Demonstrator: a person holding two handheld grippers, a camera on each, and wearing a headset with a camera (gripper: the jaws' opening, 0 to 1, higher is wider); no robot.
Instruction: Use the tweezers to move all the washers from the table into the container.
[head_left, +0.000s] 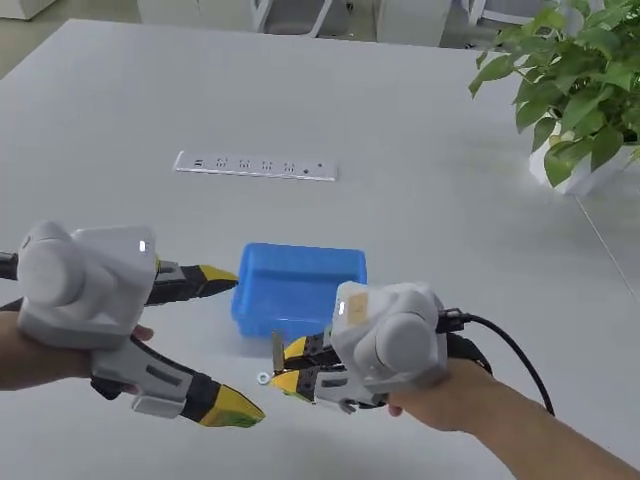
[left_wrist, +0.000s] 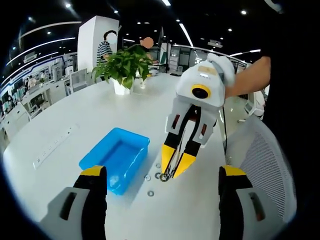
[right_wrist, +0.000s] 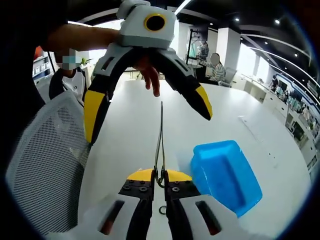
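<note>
My right gripper (head_left: 287, 367) (left_wrist: 176, 159) (right_wrist: 159, 176) is shut on thin steel tweezers (left_wrist: 171, 161) (right_wrist: 160, 140), near the front of the blue container (head_left: 300, 285) (left_wrist: 117, 155) (right_wrist: 225, 175). The tweezers' tip meets a small washer (head_left: 263, 378) (left_wrist: 164, 177) on the white table; I cannot tell whether it is pinched. Two more washers (left_wrist: 147, 177) (left_wrist: 151, 193) lie loose beside it. Another washer (right_wrist: 163, 210) lies under the right gripper's jaws. My left gripper (head_left: 235, 342) (left_wrist: 162, 172) (right_wrist: 149, 115) is wide open and empty, just left of the container.
A white power strip (head_left: 255, 165) lies beyond the container. A potted plant (head_left: 580, 90) (left_wrist: 122, 65) stands at the table's far right. A mesh chair (left_wrist: 265, 160) (right_wrist: 45, 150) sits at the near edge. People stand in the background.
</note>
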